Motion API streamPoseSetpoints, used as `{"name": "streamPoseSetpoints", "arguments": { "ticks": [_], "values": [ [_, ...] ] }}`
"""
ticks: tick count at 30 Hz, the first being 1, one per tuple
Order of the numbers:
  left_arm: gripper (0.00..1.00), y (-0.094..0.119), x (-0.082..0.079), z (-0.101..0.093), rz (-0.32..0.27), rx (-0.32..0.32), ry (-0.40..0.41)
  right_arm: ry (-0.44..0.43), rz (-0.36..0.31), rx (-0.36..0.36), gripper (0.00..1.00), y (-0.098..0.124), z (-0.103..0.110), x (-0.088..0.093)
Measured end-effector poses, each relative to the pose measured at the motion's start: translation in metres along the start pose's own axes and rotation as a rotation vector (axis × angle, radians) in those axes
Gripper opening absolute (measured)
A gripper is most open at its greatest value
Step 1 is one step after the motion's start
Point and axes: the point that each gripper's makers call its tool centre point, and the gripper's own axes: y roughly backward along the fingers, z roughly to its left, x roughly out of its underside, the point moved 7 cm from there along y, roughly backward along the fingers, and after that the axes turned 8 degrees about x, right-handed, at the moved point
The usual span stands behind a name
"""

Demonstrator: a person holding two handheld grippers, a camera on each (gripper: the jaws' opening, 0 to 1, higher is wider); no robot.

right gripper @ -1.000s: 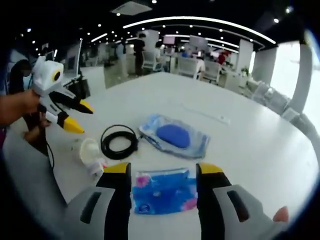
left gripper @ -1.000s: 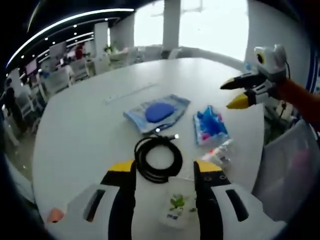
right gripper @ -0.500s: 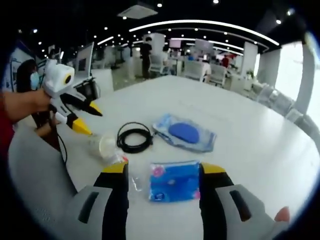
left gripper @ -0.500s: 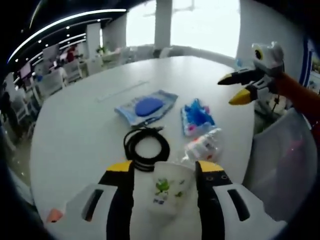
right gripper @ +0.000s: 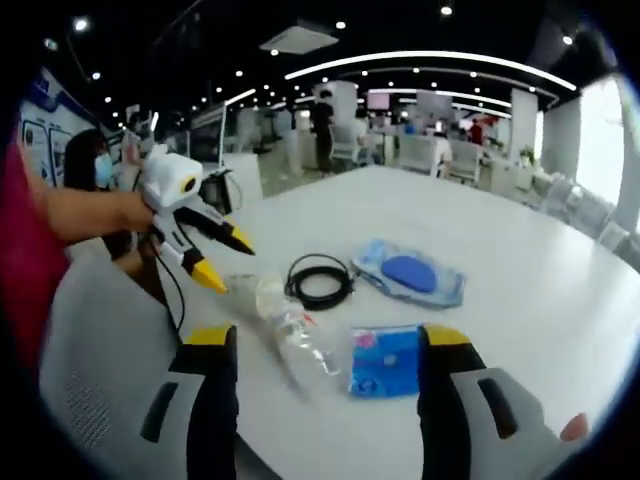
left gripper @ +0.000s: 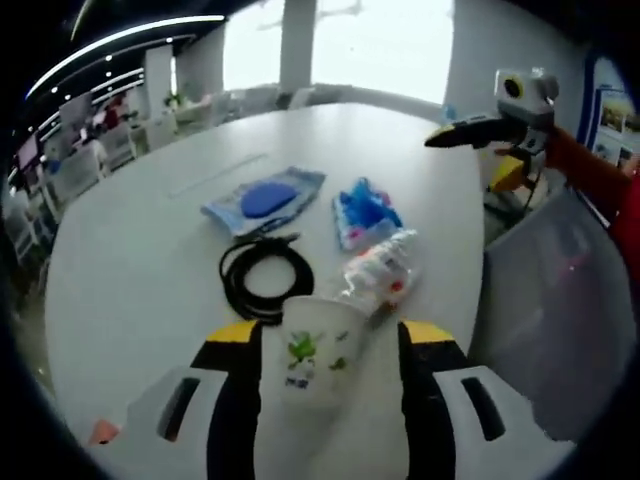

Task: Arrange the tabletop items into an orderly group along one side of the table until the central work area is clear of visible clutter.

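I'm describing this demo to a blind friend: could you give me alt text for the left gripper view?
A translucent plastic cup with a green print sits between the open yellow-tipped jaws of the left gripper on a white round table. Beyond it lie a crumpled plastic bottle, a coiled black cable and two blue packets; the right gripper hovers at upper right.

White printed cup (left gripper: 313, 352) stands at 6 o'clock; cable coil (left gripper: 265, 277), blue pouches (left gripper: 364, 212) and a clear wrapper (left gripper: 383, 275) cluster mid-table.

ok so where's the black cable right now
In the left gripper view the coiled black cable lies on the white table, just beyond the plastic cup, with the blue pouch behind it.
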Motion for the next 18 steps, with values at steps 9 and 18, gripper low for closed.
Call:
{"name": "streamPoseSetpoints", "arguments": {
  "ticks": [9,18],
  "values": [
    [0.52,-0.007,0.004,0.002,0.027,0.049,-0.036,-0.003,-0.036,-0.215,1.00,0.011,0.034,0.001],
    [0.51,-0.019,0.007,0.007,0.092,0.058,-0.071,0.010,-0.019,-0.212,1.00,0.010,0.038,0.004]
  ]
}}
